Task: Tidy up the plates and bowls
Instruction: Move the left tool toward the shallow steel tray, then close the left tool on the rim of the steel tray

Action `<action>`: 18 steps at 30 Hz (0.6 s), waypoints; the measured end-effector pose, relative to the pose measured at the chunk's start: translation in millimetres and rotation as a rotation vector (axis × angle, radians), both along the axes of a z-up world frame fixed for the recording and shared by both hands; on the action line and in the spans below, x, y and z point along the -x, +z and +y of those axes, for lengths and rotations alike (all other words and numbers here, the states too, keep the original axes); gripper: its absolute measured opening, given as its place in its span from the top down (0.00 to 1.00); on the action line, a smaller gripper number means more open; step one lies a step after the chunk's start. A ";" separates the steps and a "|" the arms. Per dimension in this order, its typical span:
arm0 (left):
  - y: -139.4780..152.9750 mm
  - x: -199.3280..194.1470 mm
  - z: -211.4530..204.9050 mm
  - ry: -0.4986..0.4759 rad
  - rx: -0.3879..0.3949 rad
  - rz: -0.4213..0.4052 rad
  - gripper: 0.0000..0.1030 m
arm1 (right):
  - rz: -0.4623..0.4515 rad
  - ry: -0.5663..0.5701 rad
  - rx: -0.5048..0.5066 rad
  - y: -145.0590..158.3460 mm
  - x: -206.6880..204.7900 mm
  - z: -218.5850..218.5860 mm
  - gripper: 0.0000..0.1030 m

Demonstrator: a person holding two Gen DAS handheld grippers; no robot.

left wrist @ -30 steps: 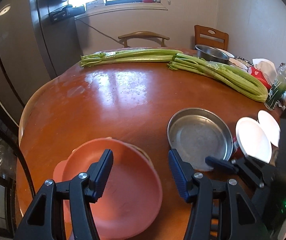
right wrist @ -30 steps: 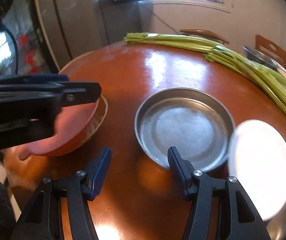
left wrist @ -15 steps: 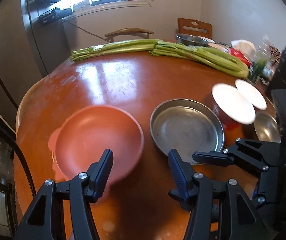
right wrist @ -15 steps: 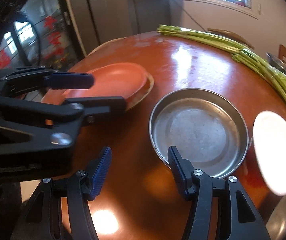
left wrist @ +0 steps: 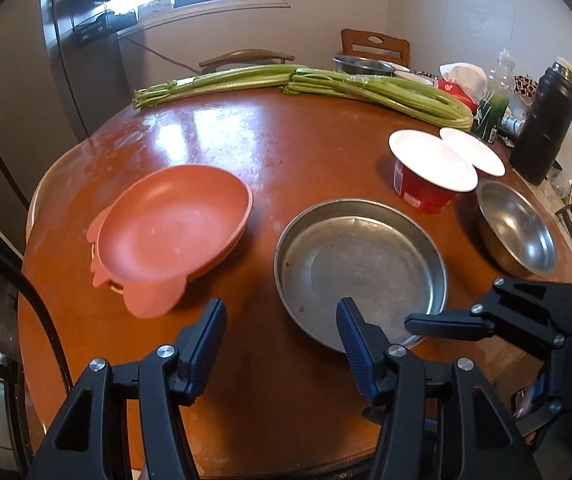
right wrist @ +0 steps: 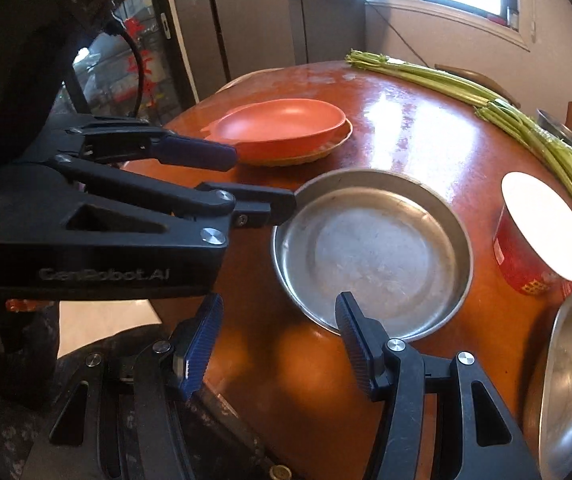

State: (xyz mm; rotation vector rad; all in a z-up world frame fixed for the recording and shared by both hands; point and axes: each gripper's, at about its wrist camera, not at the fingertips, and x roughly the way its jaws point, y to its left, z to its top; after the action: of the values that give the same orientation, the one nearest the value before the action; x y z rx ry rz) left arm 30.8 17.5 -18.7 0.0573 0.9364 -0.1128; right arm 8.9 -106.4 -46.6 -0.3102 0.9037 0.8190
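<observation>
Both tools hang spread and empty over the round brown wooden table's (left wrist: 246,152) near edge, the left tool (left wrist: 282,340) level, the right tool (right wrist: 278,332) beside it, facing the shallow round steel pan (left wrist: 359,268), with the salmon-pink plastic bowl (left wrist: 174,228) at ten o'clock.

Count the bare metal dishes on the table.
3: a flat metal pan near the front edge, a shiny metal bowl to its right, and another metal bowl at the far edge behind the celery. More may be hidden.
</observation>
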 end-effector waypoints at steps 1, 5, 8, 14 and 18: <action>-0.8 1.5 0.9 0.003 0.001 0.001 0.45 | 0.000 -0.004 -0.002 0.7 1.2 -1.1 0.42; -0.6 7.9 6.9 0.014 0.015 -0.008 0.45 | -0.031 -0.053 -0.017 10.0 3.7 -10.0 0.42; 1.8 11.3 10.6 0.023 0.017 -0.025 0.45 | -0.075 -0.162 -0.071 22.8 -0.7 -27.4 0.42; -4.8 5.5 5.4 0.030 0.015 -0.018 0.45 | -0.099 -0.328 -0.034 15.6 -21.8 -41.1 0.59; -11.0 -0.9 1.3 0.032 0.019 -0.008 0.45 | -0.079 -0.377 -0.020 5.3 -34.4 -39.9 0.59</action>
State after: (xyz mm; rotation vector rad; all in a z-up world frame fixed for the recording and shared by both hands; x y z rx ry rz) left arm 31.7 18.8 -29.7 0.0255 0.9278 -0.0914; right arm 43.2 -146.3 -41.3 -0.1463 0.8462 0.4638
